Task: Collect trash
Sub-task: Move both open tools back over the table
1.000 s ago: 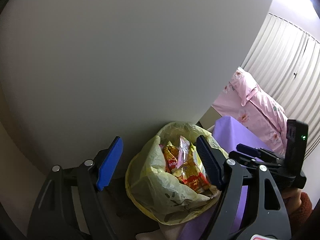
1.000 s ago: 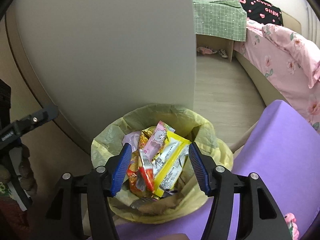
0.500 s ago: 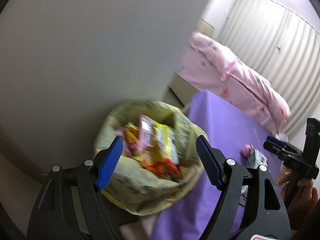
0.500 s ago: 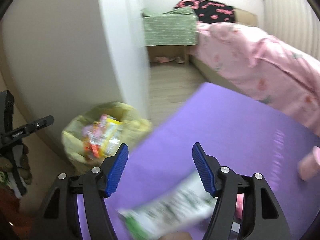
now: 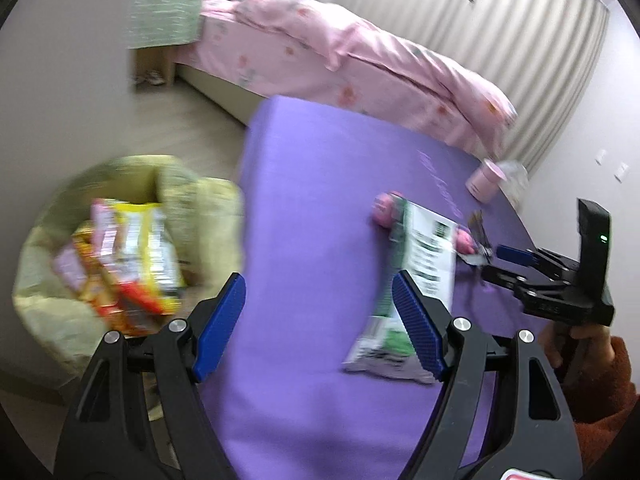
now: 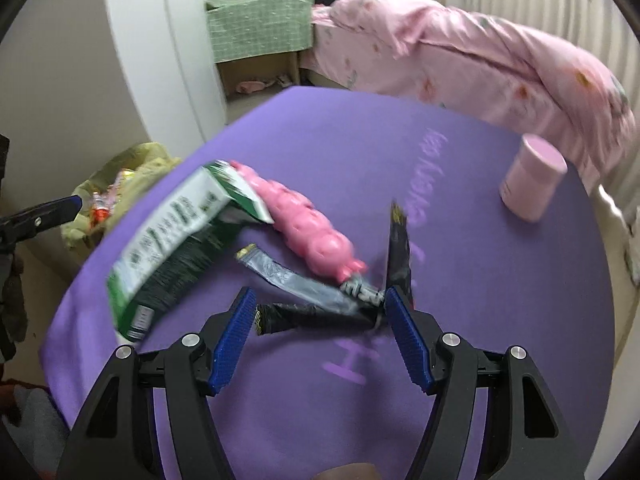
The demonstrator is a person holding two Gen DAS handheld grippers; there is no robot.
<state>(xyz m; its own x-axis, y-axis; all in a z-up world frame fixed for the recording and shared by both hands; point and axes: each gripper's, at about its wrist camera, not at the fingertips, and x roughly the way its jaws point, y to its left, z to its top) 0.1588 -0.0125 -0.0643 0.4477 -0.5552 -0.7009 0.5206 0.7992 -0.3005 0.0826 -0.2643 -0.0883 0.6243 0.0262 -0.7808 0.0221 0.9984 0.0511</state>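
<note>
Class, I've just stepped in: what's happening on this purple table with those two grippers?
A person is clearing trash with a gripper in each hand. Both are open and hold nothing. The right gripper hovers over dark wrappers beside a pink toy; the left gripper is near a green-and-white packet. The lined bin beside the table already holds wrappers.

Motion blur smears the wrappers [image 5: 124,256] in the bin bag [image 5: 48,312]; their print is unreadable.
</note>
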